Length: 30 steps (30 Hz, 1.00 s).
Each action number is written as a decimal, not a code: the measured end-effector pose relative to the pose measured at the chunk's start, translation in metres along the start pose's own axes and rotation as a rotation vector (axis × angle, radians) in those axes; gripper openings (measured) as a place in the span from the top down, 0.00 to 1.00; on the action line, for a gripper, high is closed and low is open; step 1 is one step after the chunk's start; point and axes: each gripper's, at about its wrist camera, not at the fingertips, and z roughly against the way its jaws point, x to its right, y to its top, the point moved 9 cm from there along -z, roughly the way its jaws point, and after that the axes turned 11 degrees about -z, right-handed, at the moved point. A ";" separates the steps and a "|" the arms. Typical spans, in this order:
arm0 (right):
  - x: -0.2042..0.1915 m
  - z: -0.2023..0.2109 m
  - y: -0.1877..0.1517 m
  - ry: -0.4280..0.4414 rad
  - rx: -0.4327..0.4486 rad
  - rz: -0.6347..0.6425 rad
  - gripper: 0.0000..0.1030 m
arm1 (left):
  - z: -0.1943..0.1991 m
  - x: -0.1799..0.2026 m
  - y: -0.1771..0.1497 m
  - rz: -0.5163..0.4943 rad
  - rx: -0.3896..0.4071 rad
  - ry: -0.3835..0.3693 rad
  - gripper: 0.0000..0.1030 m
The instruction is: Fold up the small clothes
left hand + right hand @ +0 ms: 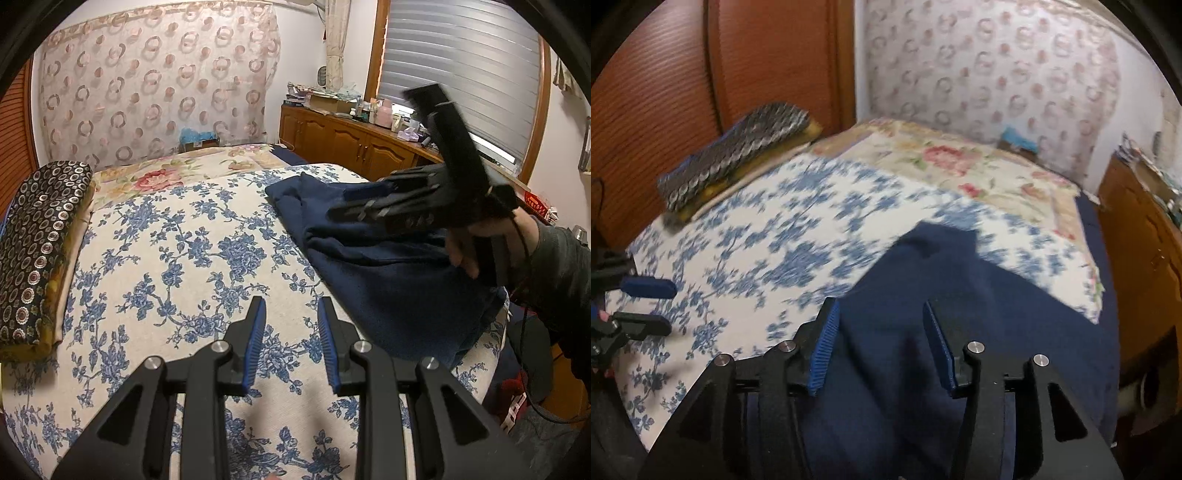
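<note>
1. Right now the navy garment (388, 266) lies bunched on the right part of the bed (184, 236), on a white cover printed with blue flowers; in the right wrist view the same cloth (960, 295) spreads from under the tool toward the middle of the bed, one corner raised in a dark peak.
2. Left gripper (291, 339): its jaws stand partly open with only the flowered cover seen between the blue pads – nothing is gripped. It hangs above bare cover, just left of the garment's edge. From the right wrist view the left gripper (661, 306) shows at the far left edge, its two fingers apart.
3. Right gripper (879, 347): its jaws stand roughly half open, the navy cloth seen beneath and between the pads, which do not press on it – no fold is pinched. From the left wrist view the right gripper (343, 212) is blurred, poised over the garment, with a hand (476, 240) and a grey sleeve (561, 266) behind it.
4. A dark patterned cushion (40, 251) rests at the bed's left edge, well apart from the garment.
5. Beyond the bed hang a curtain with ring shapes (159, 81), and a wooden cabinet (343, 140) stands under a window blind (469, 62).
</note>
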 end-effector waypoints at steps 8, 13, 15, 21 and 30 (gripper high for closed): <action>-0.009 -0.036 -0.013 -0.037 -0.119 0.031 0.54 | 0.000 0.001 -0.002 -0.004 -0.002 -0.004 0.75; 0.005 -0.030 -0.008 -0.054 -0.097 0.003 0.90 | 0.000 0.001 -0.002 -0.004 -0.003 -0.004 0.75; 0.012 -0.023 -0.002 -0.047 -0.069 -0.025 0.93 | 0.001 0.001 -0.003 -0.004 -0.002 -0.005 0.75; 0.066 0.029 0.032 -0.125 0.078 -0.125 0.94 | 0.000 0.003 -0.002 -0.006 -0.001 -0.010 0.74; 0.196 0.055 0.041 -0.422 0.076 -0.223 0.94 | -0.004 0.015 -0.004 -0.022 -0.013 -0.038 0.74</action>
